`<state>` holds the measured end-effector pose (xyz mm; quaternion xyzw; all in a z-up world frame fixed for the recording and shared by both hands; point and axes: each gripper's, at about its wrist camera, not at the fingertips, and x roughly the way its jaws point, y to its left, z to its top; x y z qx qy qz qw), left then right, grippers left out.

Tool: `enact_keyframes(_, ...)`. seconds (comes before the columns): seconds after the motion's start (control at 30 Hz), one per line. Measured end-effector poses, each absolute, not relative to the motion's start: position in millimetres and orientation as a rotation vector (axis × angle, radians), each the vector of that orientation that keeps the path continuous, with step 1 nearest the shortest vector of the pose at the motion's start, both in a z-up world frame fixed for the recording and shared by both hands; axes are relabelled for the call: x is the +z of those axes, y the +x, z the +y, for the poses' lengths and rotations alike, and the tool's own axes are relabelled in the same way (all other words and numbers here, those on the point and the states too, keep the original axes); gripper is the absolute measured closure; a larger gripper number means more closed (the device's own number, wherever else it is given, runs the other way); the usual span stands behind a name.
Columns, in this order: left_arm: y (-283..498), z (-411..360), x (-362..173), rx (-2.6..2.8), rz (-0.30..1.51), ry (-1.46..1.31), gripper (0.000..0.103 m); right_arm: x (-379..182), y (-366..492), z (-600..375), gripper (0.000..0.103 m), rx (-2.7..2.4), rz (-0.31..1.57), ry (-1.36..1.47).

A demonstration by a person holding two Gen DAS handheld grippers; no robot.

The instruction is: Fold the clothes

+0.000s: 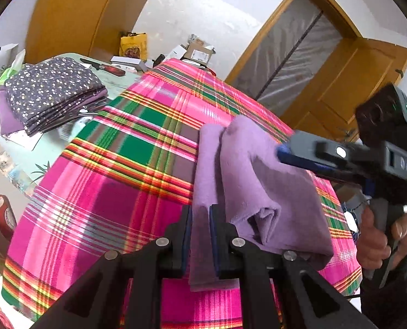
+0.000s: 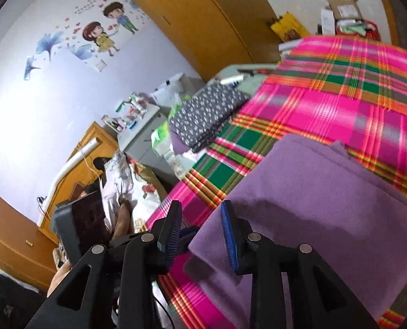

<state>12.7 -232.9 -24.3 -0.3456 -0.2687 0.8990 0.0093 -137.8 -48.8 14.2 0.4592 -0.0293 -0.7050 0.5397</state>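
purple cloth: soft, matt, fleecy | plaid cover: woven cloth, smooth | left gripper: matt black plastic, ribbed blue pads, metal rivets | door: glossy wood | dotted stack: printed cloth

Both fisheye views sit just behind their own tongs, close above the plaid cloth. The left wrist view faces across it toward a doorway; the right wrist view faces leftward toward a stickered wall. The 2 views share the purple garment and a dotted folded stack.
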Motion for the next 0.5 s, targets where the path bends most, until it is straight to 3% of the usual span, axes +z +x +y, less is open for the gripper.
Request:
enact_keyframes(0.13,13.9,-232.3,-13.9,2.79,-0.859,-1.004,0.077,19.1,-131.9,-13.9,0.072,-1.761,-0.04,1.039)
enact_keyframes(0.27,9.4,-224.6,-0.3,2.784,-0.822,-0.941,0.07,14.3,-128.9,32.5,0.072,-1.852,-0.041,1.045)
enact_keyframes(0.5,-21.1,-207.4,-15.4,2.731,-0.778,-1.095,0.067,1.5,-120.9,100.9,0.072,-1.971,-0.125,1.066)
